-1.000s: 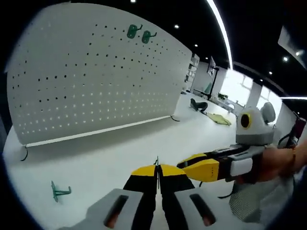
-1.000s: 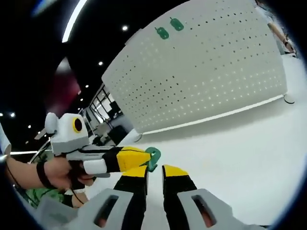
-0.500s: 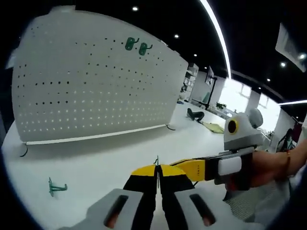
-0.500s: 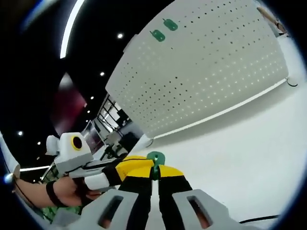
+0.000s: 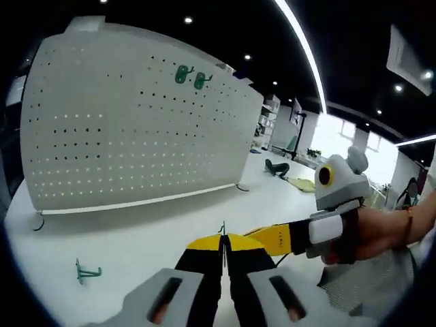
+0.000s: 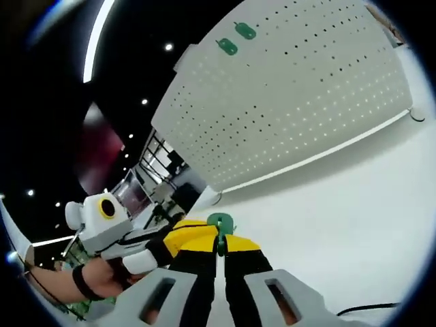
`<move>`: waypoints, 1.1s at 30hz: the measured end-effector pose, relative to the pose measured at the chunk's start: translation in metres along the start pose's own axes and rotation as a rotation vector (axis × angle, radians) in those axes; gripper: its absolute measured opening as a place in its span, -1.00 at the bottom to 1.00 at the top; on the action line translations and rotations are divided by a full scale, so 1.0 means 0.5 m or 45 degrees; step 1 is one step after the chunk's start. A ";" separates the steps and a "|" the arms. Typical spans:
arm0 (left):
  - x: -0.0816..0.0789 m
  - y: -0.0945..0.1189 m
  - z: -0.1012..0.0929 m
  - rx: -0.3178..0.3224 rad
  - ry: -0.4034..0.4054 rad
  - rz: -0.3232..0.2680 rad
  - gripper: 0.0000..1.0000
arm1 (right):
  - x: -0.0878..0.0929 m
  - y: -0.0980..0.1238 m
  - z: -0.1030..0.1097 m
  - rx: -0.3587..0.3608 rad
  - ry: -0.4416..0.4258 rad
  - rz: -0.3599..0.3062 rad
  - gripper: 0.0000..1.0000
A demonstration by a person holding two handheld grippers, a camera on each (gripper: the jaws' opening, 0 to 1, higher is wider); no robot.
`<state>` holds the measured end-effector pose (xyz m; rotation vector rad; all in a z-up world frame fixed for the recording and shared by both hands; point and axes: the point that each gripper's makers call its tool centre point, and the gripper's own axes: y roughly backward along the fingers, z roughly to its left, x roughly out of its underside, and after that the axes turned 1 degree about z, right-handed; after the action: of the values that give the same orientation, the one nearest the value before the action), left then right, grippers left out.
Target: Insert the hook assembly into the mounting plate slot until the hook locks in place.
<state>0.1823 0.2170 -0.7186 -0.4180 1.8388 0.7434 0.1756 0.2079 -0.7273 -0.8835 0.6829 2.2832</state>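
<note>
At the bottom of the right gripper view, the right tongs (image 6: 219, 246) are pressed together on a green hook (image 6: 219, 223), whose rounded head stands just above the yellow tips. The left tongs (image 6: 178, 230) lie right beside them on the left, held by a hand (image 6: 95, 283). In the left gripper view the left tongs (image 5: 223, 244) are closed, tip against tip, with a thin sliver standing up between them that cannot be made out; the right tongs (image 5: 276, 238) come in from the right, touching or nearly touching them. On the white bench (image 5: 136, 231), to the left, a second green hook (image 5: 86, 272) lies loose. Farther back the white pegboard (image 5: 136, 122) stands upright on the bench, with two green hooks (image 5: 189, 76) mounted side by side near its top edge.
</note>
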 end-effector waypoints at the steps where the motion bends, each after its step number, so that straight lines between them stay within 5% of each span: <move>1: -0.001 0.001 0.001 0.000 0.001 -0.001 -0.97 | 0.001 0.000 0.003 -0.001 0.010 0.005 -0.97; 11: -0.018 0.019 -0.001 -0.002 0.019 -0.075 -0.95 | -0.010 0.003 0.015 0.050 0.126 0.010 -0.97; 33: -0.019 0.073 -0.028 0.018 -0.020 -0.100 -0.70 | -0.076 0.010 0.038 0.113 0.317 -0.077 -0.97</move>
<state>0.1542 0.2343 -0.6956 -0.4713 1.8017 0.6777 0.1872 0.2034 -0.6863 -1.1407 0.8461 2.0926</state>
